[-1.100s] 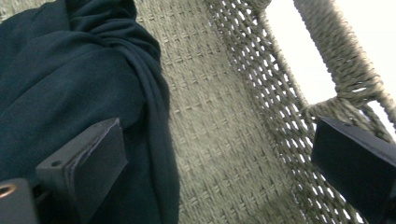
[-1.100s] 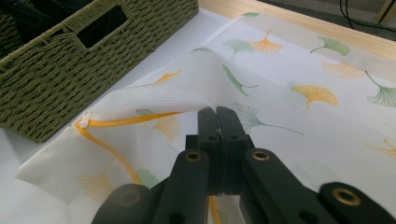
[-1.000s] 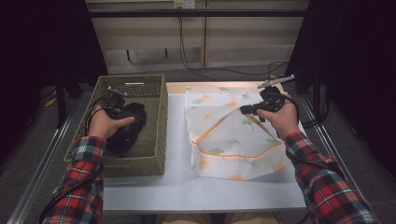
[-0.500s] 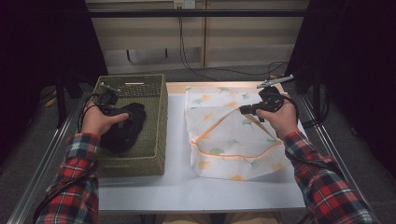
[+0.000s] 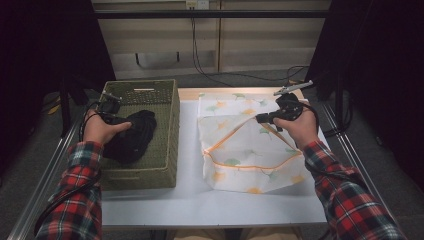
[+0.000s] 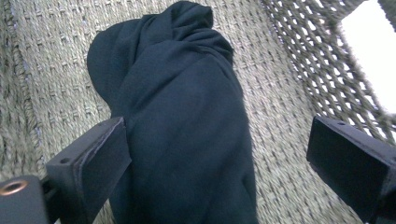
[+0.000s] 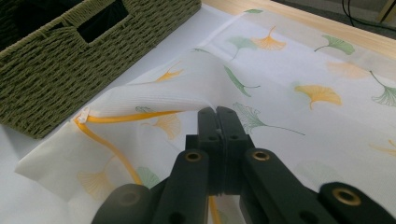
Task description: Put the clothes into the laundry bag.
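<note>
Straddling dark garment in basket, left gripper jaws wide | right gripper jaws pinching mesh bag edge

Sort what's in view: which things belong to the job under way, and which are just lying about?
In the job:
- dark garment in the woven basket, between the open left gripper jaws
- mesh laundry bag, its top layer pinched up by the right gripper

Lying about:
- cables on the floor behind the table
</note>
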The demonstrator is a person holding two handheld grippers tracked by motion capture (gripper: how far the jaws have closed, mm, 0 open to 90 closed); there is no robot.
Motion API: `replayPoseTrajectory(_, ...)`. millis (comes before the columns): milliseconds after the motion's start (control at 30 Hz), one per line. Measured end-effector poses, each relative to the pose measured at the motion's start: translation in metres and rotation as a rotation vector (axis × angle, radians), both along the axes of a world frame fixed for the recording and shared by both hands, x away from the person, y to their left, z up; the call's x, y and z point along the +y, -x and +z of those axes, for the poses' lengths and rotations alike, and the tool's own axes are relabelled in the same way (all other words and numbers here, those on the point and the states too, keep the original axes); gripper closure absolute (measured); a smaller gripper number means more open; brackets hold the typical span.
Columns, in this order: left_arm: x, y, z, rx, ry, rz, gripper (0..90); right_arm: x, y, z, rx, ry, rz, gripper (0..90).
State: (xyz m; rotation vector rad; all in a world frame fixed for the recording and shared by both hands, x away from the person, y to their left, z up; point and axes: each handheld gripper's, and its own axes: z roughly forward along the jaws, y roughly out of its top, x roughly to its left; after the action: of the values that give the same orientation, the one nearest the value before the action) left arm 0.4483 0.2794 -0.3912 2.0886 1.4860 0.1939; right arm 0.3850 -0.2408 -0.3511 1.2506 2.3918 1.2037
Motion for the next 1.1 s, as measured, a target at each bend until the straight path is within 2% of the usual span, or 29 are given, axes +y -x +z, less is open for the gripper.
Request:
replayPoseTrajectory(133, -0.002, -0.004, -0.009, -0.001, 0.001, 0.003, 5.3, 0.001, 0.000, 0.000, 0.001, 0.002, 0.004, 90.0)
replayPoseTrajectory(267, -0.002, -0.008, -0.019, 0.019, 0.007, -0.004, 5.0, 0.000, 0.000, 0.000, 0.000, 0.000, 0.001, 90.0)
replayPoseTrajectory(333, -0.002, -0.010, -0.024, 0.015, 0.014, 0.020, 4.9, 0.000, 0.000, 0.000, 0.001, 0.003, 0.003, 90.0)
replayPoseTrajectory(567, 0.000, -0.013, -0.036, 0.019, -0.004, 0.028, 5.2, -0.001, 0.000, -0.001, 0.005, 0.003, -0.005, 90.0)
replayPoseTrajectory(600, 0.001, -0.014, -0.036, 0.028, -0.005, 0.024, 5.2, -0.001, 0.000, -0.001, 0.005, 0.000, 0.001, 90.0)
replayPoseTrajectory(733, 0.000, -0.015, -0.041, 0.022, -0.018, 0.021, 5.3, -0.002, 0.000, -0.003, 0.009, -0.002, -0.003, 90.0)
replayPoseTrajectory(967, -0.001, -0.016, -0.049, 0.019, -0.051, -0.028, 4.8, -0.001, 0.000, -0.005, 0.013, 0.007, -0.006, 90.0)
replayPoseTrajectory(1067, -0.003, -0.016, -0.051, 0.014, -0.059, -0.024, 5.2, 0.000, 0.000, -0.006, 0.012, 0.011, -0.005, 90.0)
replayPoseTrajectory(1100, -0.002, -0.017, -0.051, 0.018, -0.069, -0.043, 5.3, 0.001, 0.000, -0.006, 0.012, 0.008, -0.004, 90.0)
